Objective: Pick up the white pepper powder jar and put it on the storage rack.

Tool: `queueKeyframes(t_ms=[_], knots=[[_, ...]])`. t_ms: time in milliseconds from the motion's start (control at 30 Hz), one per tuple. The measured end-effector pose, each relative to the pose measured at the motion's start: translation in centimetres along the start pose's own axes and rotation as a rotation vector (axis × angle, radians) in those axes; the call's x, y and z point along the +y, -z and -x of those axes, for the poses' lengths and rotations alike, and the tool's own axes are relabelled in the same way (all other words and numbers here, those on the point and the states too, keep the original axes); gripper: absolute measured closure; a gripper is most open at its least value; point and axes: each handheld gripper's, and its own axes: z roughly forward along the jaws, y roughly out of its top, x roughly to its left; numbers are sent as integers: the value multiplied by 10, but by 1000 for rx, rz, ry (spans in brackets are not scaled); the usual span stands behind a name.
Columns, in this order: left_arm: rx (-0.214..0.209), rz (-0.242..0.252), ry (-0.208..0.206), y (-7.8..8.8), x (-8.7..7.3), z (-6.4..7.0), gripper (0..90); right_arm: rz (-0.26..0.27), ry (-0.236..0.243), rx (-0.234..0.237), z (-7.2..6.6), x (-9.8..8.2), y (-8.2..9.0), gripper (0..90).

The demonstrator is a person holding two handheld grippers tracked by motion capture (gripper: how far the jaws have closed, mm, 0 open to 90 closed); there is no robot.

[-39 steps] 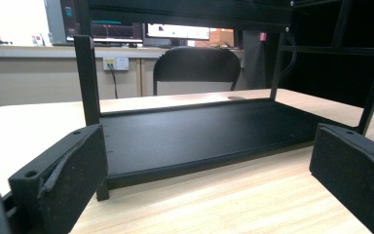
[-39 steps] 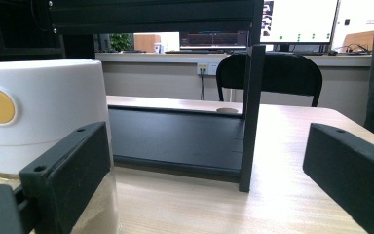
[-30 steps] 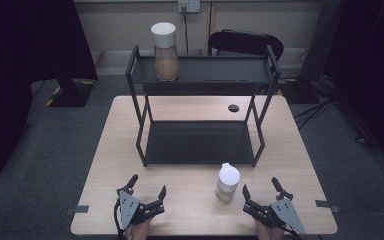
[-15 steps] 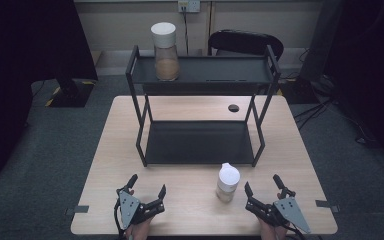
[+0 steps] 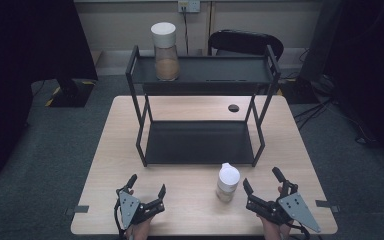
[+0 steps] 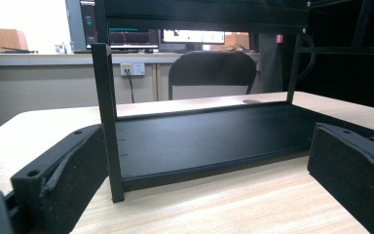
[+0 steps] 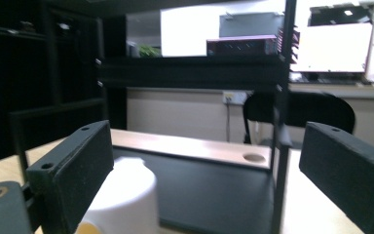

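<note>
A small white-lidded jar (image 5: 227, 181) stands on the wooden table (image 5: 190, 107) in front of a black two-tier rack (image 5: 200, 70). A taller white-lidded jar (image 5: 164, 50) of brown powder sits at the left of the rack's top shelf. My right gripper (image 5: 260, 177) hovers open just right of the small jar; its jaws have just been closing a little with nothing between them. In the right gripper view the small jar's lid (image 7: 124, 195) sits low beside the left jaw of the right gripper (image 7: 204, 146). My left gripper (image 5: 147, 183) (image 6: 207, 146) rests open at the table's front left, facing the rack's lower shelf (image 6: 214, 141).
A round dark hole (image 5: 233, 108) is set in the tabletop behind the rack. A black chair (image 5: 246, 44) stands beyond the table's far edge. The rack's front left post (image 6: 108, 122) rises close ahead of my left gripper. Grey tape tabs (image 5: 80, 210) mark the table's front corners.
My right gripper has lifted slightly off the table and its jaws look a touch narrower. The left gripper and both jars stay where they were.
</note>
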Motion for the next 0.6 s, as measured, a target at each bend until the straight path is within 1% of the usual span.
queueKeyframes(t_ms=[67, 100, 133, 267, 400, 467, 533, 600], knots=[[0, 0, 0, 0, 0, 0, 8, -3, -2, 17, -2, 3, -1, 47], [0, 0, 0, 0, 0, 0, 9, -10, -8, 38, -2, 5, -2, 53], [0, 0, 0, 0, 0, 0, 9, -16, -5, 48, -4, 5, -4, 56], [0, 0, 0, 0, 0, 0, 9, -22, 10, 67, -15, 5, -7, 75], [1, 0, 0, 0, 0, 0, 9, -31, -4, 90, -21, 2, -11, 75], [4, 0, 0, 0, 0, 1, 9, -44, 2, 96, -25, 2, -12, 75], [4, 0, 0, 0, 0, 1, 8, -53, 15, 91, -29, 0, -13, 81], [4, 1, 0, 0, 0, 1, 8, -73, 15, 84, -32, -2, -16, 88]])
